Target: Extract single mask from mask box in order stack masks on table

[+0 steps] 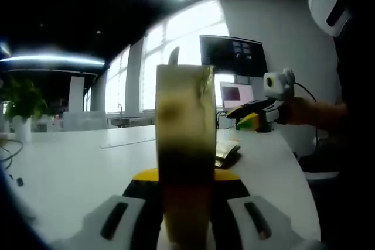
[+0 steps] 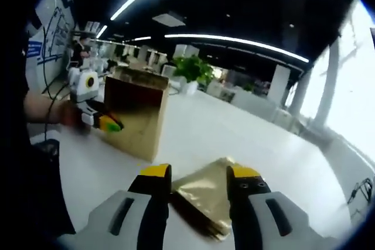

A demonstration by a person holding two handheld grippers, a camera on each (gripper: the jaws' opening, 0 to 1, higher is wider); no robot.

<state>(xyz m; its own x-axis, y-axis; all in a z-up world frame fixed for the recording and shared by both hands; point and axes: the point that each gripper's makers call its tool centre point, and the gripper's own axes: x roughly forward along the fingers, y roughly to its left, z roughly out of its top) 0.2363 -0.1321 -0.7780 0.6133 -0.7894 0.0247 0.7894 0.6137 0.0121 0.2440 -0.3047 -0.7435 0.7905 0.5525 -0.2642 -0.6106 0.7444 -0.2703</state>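
A tall gold mask box (image 2: 136,115) stands upright on the white table (image 2: 234,139). In the left gripper view its gold wall (image 1: 184,139) rises right in front of the lens, between the jaws of my left gripper (image 1: 184,181), which is shut on it. In the right gripper view, the left gripper (image 2: 104,122) holds the box's near side. A flat stack of gold mask packets (image 2: 205,198) lies on the table under my right gripper (image 2: 199,181), whose jaws stand open with the stack showing between them. From the left gripper view, the right gripper (image 1: 253,115) hovers over that stack (image 1: 225,151).
A dark monitor (image 1: 233,55) and a laptop (image 1: 236,95) stand at the table's far end. A potted plant (image 1: 23,102) and cables (image 1: 9,155) sit at the left. The person's dark sleeve (image 2: 23,162) fills the left side. White table top (image 1: 70,168) stretches wide.
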